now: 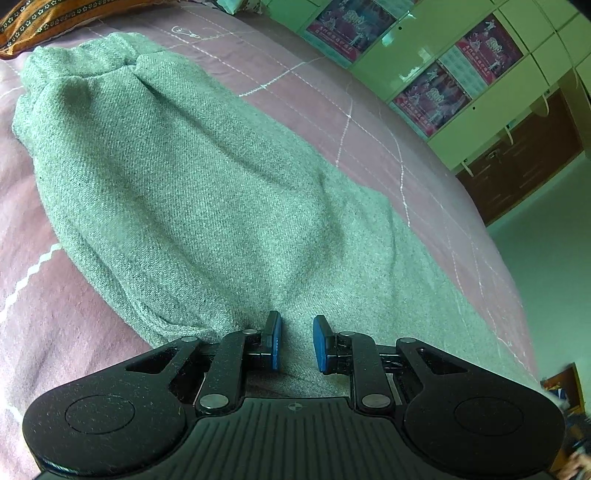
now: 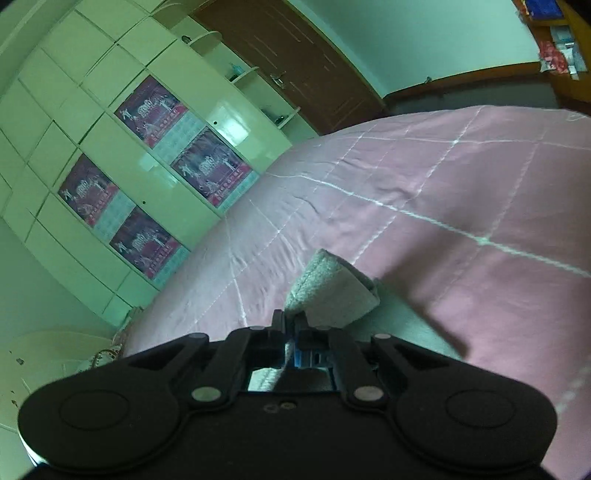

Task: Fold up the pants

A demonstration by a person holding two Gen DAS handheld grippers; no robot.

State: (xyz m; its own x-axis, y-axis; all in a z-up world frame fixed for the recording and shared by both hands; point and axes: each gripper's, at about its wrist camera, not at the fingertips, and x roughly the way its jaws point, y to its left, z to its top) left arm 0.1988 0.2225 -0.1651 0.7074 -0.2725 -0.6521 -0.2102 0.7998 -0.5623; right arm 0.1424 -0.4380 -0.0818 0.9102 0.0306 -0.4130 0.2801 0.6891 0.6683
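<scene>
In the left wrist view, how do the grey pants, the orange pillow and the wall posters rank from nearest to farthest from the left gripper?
1. Grey pants: directly under the left gripper.
2. Orange pillow: far upper left.
3. Wall posters: upper right, beyond the bed edge.
The pillow and the posters are close to call.

L gripper (image 1: pixel 296 341): tilted downward, black linkage arms spread symmetrically either side, blue-padded fingers (image 1: pixel 275 345) parallel w/ a narrow gap between them. Nothing pinched in the gap; tips hover just over the grey pants (image 1: pixel 177 177), contact can't be told.

R gripper (image 2: pixel 291 323): angled slightly down, rolled so the view leans. Fingers (image 2: pixel 277 320) brought fully together, clamped on a fold of the same pants, which sticks up & forward past the tips. Blue pads barely visible behind the closed tips. Part of a hand (image 1: pixel 580 466) shows blurred at lower R corner of L view.
</scene>
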